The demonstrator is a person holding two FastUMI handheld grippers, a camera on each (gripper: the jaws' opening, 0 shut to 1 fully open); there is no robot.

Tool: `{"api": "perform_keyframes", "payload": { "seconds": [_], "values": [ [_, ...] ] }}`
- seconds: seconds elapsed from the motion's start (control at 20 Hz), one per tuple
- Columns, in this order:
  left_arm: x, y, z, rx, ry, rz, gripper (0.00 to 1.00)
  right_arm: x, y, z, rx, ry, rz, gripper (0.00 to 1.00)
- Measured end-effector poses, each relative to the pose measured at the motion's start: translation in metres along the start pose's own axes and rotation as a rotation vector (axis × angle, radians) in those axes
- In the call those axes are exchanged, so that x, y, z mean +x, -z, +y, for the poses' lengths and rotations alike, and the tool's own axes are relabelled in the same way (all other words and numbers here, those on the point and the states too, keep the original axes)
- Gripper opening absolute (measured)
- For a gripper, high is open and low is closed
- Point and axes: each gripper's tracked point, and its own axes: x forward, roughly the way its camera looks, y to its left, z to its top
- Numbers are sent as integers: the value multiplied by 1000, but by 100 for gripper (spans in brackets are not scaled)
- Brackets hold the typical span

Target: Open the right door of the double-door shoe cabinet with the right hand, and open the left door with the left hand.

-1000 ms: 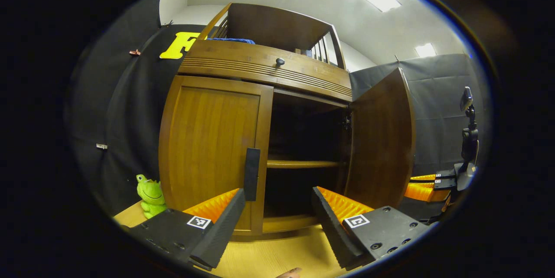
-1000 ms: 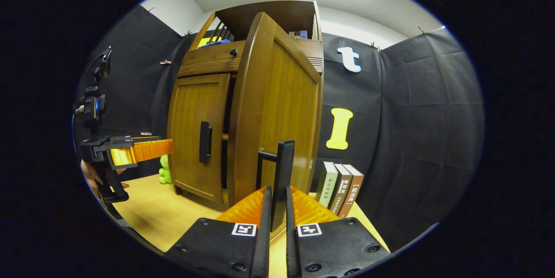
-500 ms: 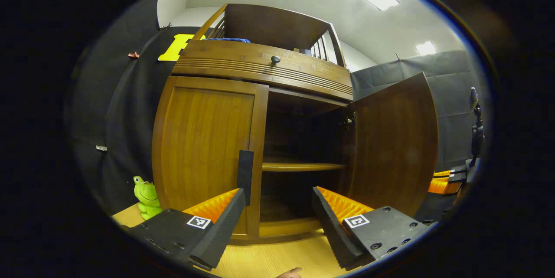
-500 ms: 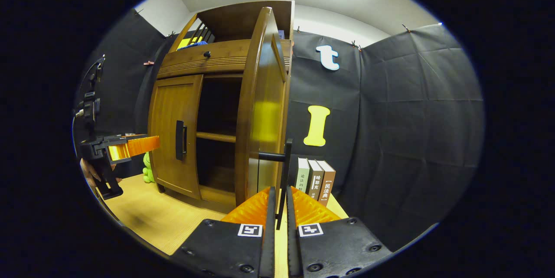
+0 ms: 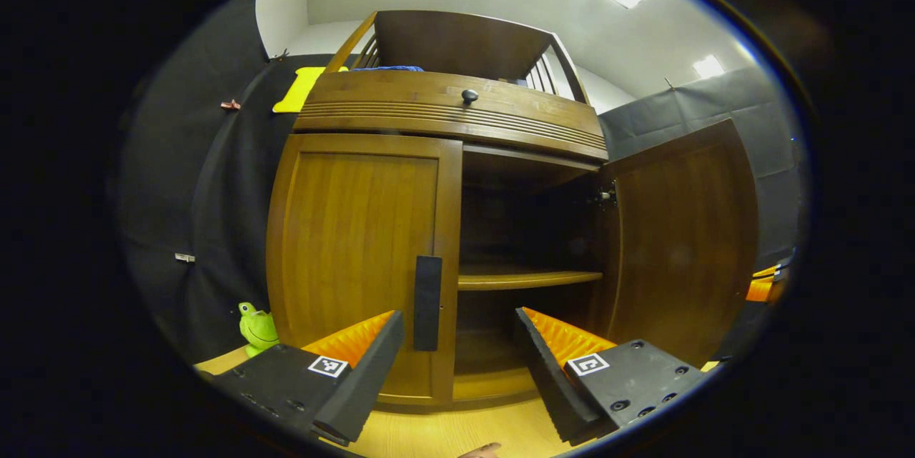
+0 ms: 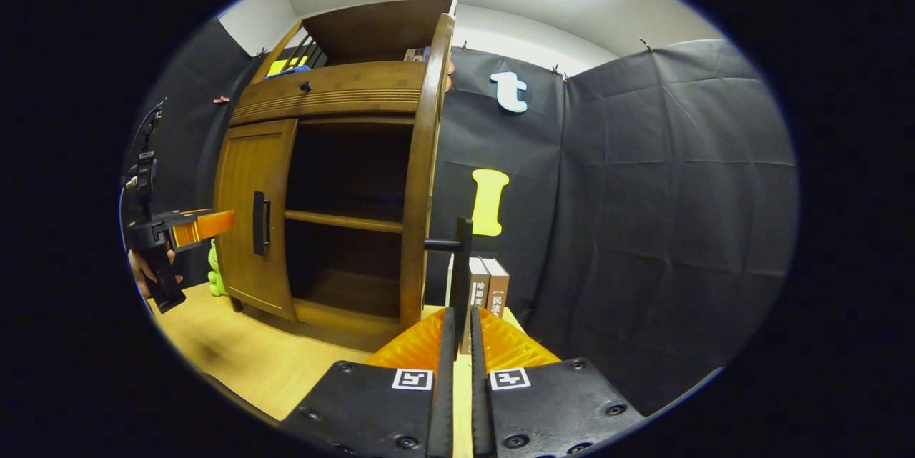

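The wooden shoe cabinet (image 5: 457,111) stands on a light wooden table (image 6: 250,351). Its right door (image 5: 686,229) is swung wide open; in the right gripper view I see that right door (image 6: 422,179) edge-on. My right gripper (image 6: 458,329) is shut on the door's dark bar handle (image 6: 461,265). The left door (image 5: 357,251) is closed, its dark handle (image 5: 427,302) just ahead of my left gripper (image 5: 457,344), which is open and holds nothing. In the right gripper view that left gripper (image 6: 182,229) hangs left of the left door handle (image 6: 259,223).
Inside the cabinet a shelf (image 5: 525,276) crosses the dark interior. A green frog toy (image 5: 257,328) sits at the cabinet's left foot. Books (image 6: 486,286) stand behind the open door. A drawer with a small knob (image 5: 469,95) runs across the top.
The right door has swung further open with my right gripper shut on its handle. My left gripper has shifted so the left door's handle lies more between its fingers.
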Motion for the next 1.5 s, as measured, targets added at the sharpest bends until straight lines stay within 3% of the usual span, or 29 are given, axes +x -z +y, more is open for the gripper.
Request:
{"api": "perform_keyframes", "payload": {
  "seconds": [0.05,0.2,0.25,0.5,0.85,0.95,1.05,1.2,1.25,1.5],
  "values": [
    [5,2,6,-5,-7,-4,96,-4,-2,3,7,-10,-6,12],
    [21,5,23,36,-37,-6,96,-17,-8,-3,-14,8,-40,21],
    [26,6,27,52,-43,-11,95,-20,-11,-5,-20,23,-50,19],
    [63,14,17,59,-8,-17,84,-32,-2,-29,-36,92,-32,86],
    [104,27,21,120,-48,-29,82,-33,-5,-57,75,150,-30,94],
    [110,32,26,125,-74,-24,74,-37,-9,-69,70,188,-53,95],
    [120,41,24,121,-68,-7,60,-41,-12,-80,53,228,-67,95],
    [124,44,31,136,-89,-4,50,-44,-15,-94,-11,283,-74,95],
    [124,43,30,121,-85,-11,37,-45,-16,-96,-31,294,-72,95],
    [123,43,28,115,-63,-6,35,-50,-19,-79,-86,263,-63,96]
  ]
}}
